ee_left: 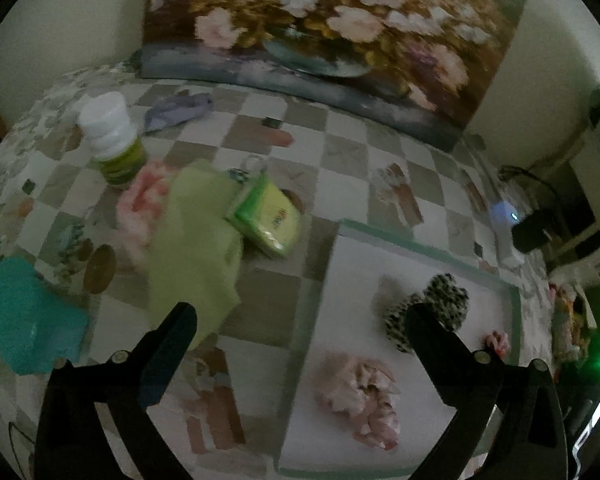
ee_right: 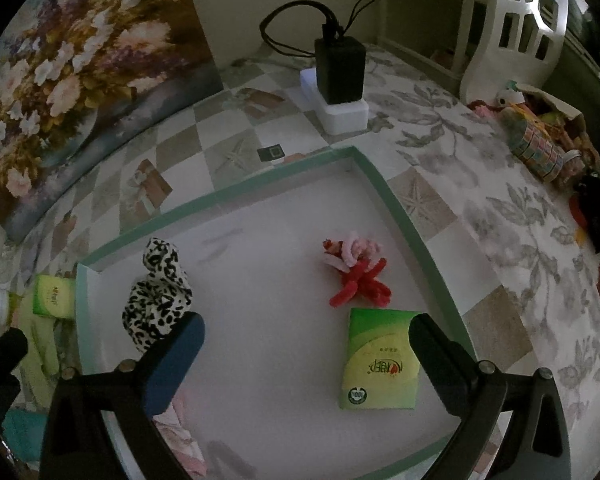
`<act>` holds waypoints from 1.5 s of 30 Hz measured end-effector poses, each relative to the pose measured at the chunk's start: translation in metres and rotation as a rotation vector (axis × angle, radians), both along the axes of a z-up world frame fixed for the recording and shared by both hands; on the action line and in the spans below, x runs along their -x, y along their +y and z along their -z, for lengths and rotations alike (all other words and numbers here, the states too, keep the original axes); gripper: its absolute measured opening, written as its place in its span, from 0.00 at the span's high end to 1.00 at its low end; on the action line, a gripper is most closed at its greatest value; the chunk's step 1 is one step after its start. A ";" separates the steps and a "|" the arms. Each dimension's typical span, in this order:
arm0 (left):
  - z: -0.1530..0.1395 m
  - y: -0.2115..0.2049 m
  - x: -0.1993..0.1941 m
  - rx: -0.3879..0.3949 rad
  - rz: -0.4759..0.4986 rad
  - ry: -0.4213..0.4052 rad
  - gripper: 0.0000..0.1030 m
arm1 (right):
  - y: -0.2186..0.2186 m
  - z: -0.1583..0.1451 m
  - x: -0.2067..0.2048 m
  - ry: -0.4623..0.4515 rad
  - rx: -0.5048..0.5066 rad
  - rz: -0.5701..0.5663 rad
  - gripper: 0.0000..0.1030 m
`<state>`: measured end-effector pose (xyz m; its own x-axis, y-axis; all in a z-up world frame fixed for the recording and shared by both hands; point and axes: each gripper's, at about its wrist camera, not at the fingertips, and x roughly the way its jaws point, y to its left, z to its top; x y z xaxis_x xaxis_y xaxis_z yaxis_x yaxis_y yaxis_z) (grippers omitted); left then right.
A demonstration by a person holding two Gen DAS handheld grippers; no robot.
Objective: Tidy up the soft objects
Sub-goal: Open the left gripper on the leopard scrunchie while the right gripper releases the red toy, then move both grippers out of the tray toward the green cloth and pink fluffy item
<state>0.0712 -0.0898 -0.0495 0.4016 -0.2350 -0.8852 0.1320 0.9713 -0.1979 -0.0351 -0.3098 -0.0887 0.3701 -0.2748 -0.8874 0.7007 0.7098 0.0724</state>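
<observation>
A white tray with a green rim [ee_left: 420, 246] [ee_right: 384, 188] holds a leopard-print scrunchie [ee_left: 440, 300] [ee_right: 160, 292], a pale pink cloth [ee_left: 360, 396] [ee_right: 180, 428], a red and pink chenille piece [ee_right: 356, 272] [ee_left: 496, 342] and a green tissue pack [ee_right: 380, 360]. Left of the tray lie a light green cloth [ee_left: 196, 240], a pink fluffy piece [ee_left: 140, 204], a second tissue pack [ee_left: 268, 216] [ee_right: 54, 296] and a teal cloth [ee_left: 24, 312]. My left gripper [ee_left: 300, 328] is open over the tray's left edge. My right gripper [ee_right: 306, 340] is open above the tray.
A white-capped bottle [ee_left: 112, 136] and a lilac cloth [ee_left: 180, 110] sit at the far left. A flower painting [ee_left: 320, 32] leans on the wall. A black adapter on a white box [ee_right: 340, 80] and a bag of oddments [ee_right: 540, 132] stand beyond the tray.
</observation>
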 end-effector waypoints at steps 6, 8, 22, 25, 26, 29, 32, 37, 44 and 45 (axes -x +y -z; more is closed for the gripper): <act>-0.004 0.009 -0.003 -0.004 -0.039 -0.023 0.00 | 0.005 -0.001 -0.003 0.012 0.018 -0.016 0.00; -0.006 0.012 -0.005 0.010 -0.042 -0.021 0.00 | 0.008 -0.003 -0.004 0.006 0.016 -0.025 0.00; -0.008 0.062 -0.036 -0.008 -0.148 -0.027 0.00 | 0.049 -0.023 -0.025 -0.066 0.038 -0.171 0.00; -0.006 0.073 -0.042 -0.025 -0.172 -0.029 0.00 | 0.058 -0.025 -0.029 -0.072 0.051 -0.195 0.00; -0.005 0.076 -0.045 -0.022 -0.178 -0.021 0.00 | 0.061 -0.026 -0.031 -0.076 0.053 -0.205 0.00; -0.001 0.086 -0.050 -0.018 -0.197 -0.009 0.00 | 0.069 -0.029 -0.035 -0.082 0.057 -0.225 0.00; 0.003 0.092 -0.055 -0.007 -0.198 0.010 0.00 | 0.074 -0.034 -0.038 -0.089 0.060 -0.233 0.00; 0.003 0.103 -0.060 0.021 -0.198 0.020 0.00 | 0.081 -0.046 -0.043 -0.119 0.056 -0.232 0.00; 0.001 0.122 -0.067 0.057 -0.222 0.027 0.00 | 0.103 -0.065 -0.057 -0.155 0.070 -0.270 0.00; 0.001 0.125 -0.068 0.061 -0.227 0.024 0.00 | 0.106 -0.067 -0.059 -0.158 0.071 -0.275 0.00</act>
